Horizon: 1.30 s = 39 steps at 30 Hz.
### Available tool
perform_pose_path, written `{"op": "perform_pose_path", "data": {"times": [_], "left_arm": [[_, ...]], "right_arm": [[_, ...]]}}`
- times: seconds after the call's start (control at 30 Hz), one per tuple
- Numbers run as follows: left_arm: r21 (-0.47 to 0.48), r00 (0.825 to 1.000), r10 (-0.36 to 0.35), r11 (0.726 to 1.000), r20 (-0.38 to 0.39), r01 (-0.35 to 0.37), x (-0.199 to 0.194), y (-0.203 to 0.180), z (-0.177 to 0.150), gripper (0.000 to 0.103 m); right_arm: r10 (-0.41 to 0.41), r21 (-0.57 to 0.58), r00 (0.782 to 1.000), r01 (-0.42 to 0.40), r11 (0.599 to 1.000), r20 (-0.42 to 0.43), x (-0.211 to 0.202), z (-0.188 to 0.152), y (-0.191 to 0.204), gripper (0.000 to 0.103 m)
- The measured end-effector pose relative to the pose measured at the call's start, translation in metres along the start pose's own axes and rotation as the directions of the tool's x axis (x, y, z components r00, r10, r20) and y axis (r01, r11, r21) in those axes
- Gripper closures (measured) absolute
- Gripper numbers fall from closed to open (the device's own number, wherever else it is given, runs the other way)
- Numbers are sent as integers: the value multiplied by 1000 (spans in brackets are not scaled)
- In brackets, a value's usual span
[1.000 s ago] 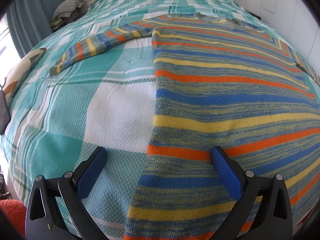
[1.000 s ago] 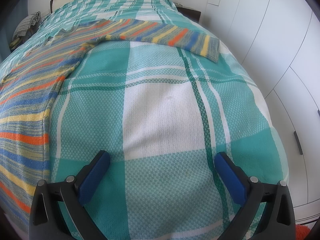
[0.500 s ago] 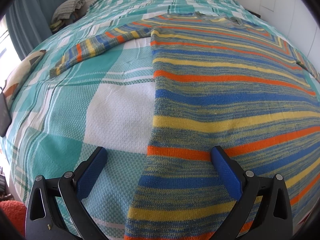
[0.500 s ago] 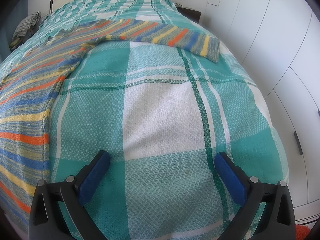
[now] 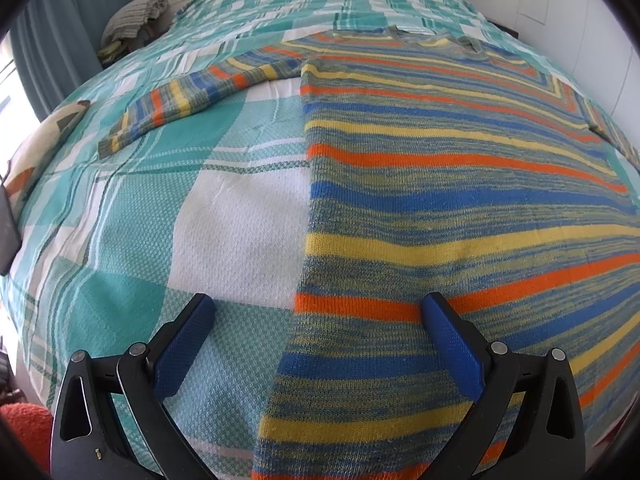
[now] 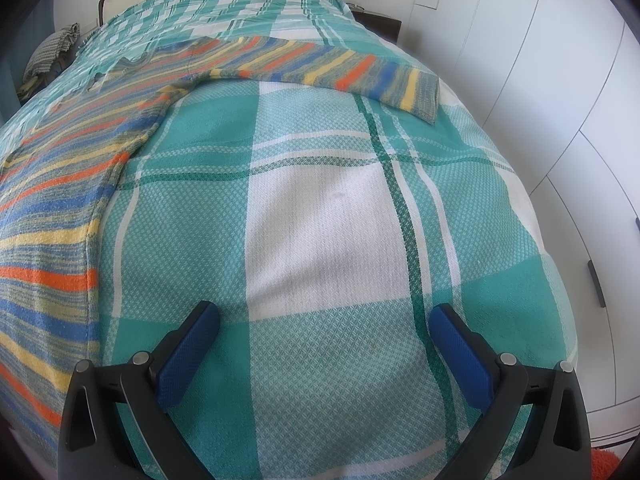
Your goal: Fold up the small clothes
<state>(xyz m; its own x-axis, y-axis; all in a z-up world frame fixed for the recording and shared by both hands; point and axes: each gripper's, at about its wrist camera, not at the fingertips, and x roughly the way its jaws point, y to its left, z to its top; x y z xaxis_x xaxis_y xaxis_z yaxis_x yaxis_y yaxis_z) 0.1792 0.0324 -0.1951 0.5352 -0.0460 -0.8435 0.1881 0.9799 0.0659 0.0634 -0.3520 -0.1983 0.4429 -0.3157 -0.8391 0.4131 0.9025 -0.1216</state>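
Teal-and-white checked bedspread carries a soft, limp striped knit sweater lying flat. Both the left tool and right tool gape wide, empty; its side hem looks the best place to pinch.

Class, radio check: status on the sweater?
Left gripper open, right gripper open, both empty. Striped sweater flat on bedspread, sleeves spread. Nothing in the way.

Bright daylight, sharp, fisheye-bent edges

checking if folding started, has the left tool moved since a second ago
No. The left tool stays open over the striped sweater's side edge, its tips on the same orange stripe and bedspread check.
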Motion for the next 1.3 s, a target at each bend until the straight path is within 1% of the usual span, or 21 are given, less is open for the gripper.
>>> {"op": "perform_pose_path", "data": {"times": [0.07,0.1,0.17,0.27,0.33,0.4,0.47,0.63,0.7,0.73,0.77,0.8,0.83,0.9,0.97,1.03,1.07,1.13,1.17,1.27,1.3], "left_arm": [[-6,1000,-19,1000,-7,19,-13,5,7,2],[-27,999,-31,999,37,32,-26,12,9,1],[-80,989,-49,995,142,61,-49,29,9,1],[-186,980,-7,981,199,45,-58,57,11,1],[-268,983,6,962,181,44,-51,75,11,1],[-332,989,-4,942,146,53,-40,87,11,1],[-368,992,-3,929,124,49,-33,94,10,1],[-375,995,-1,926,101,39,-25,95,8,1],[-363,997,3,931,79,27,-20,92,7,1],[-359,998,4,933,68,21,-18,91,7,1],[-353,998,2,935,64,21,-17,89,7,1],[-348,998,2,937,63,20,-16,87,7,1],[-342,998,2,939,63,20,-16,85,7,1],[-330,998,-6,943,66,27,-16,82,7,1],[-322,998,-14,946,67,35,-16,79,6,1],[-315,997,-32,948,66,51,-16,76,7,1],[-310,997,-41,949,68,61,-16,74,8,1],[-297,996,-52,952,73,72,-16,71,9,1],[-292,996,-54,954,75,74,-16,70,10,1],[-290,996,-56,954,71,74,-15,69,10,1],[-292,996,-55,954,66,72,-15,70,10,1]], "right_arm": [[51,16,997,-50,999,-64,-2,12,-7,0],[104,48,992,-100,994,-74,-5,20,-16,1],[207,130,978,-204,970,-6,-19,45,-42,1],[250,238,961,-273,932,122,-31,97,-95,1],[323,361,931,-364,859,170,-20,129,-135,3],[377,494,911,-409,767,168,5,152,-167,17],[419,584,902,-398,707,107,38,164,-183,36],[434,654,901,-342,674,24,88,169,-177,43],[423,657,906,-322,681,6,99,168,-171,44],[415,655,910,-310,689,-6,103,169,-168,55],[405,640,914,-297,709,-24,108,169,-166,82],[391,608,919,-280,742,-54,110,172,-160,95],[397,580,915,-284,763,-74,111,175,-155,100],[341,534,935,-243,810,-92,103,182,-150,100],[218,455,972,-153,877,-92,81,196,-141,100],[134,351,990,-113,930,-38,50,221,-118,100],[141,302,990,-136,943,4,32,235,-102,100],[229,215,971,-239,947,71,1,262,-61,100],[298,177,950,-310,934,92,-12,274,-38,100],[510,73,854,-518,852,102,-37,301,38,100],[588,48,804,-593,804,86,-39,306,66,100]]}}
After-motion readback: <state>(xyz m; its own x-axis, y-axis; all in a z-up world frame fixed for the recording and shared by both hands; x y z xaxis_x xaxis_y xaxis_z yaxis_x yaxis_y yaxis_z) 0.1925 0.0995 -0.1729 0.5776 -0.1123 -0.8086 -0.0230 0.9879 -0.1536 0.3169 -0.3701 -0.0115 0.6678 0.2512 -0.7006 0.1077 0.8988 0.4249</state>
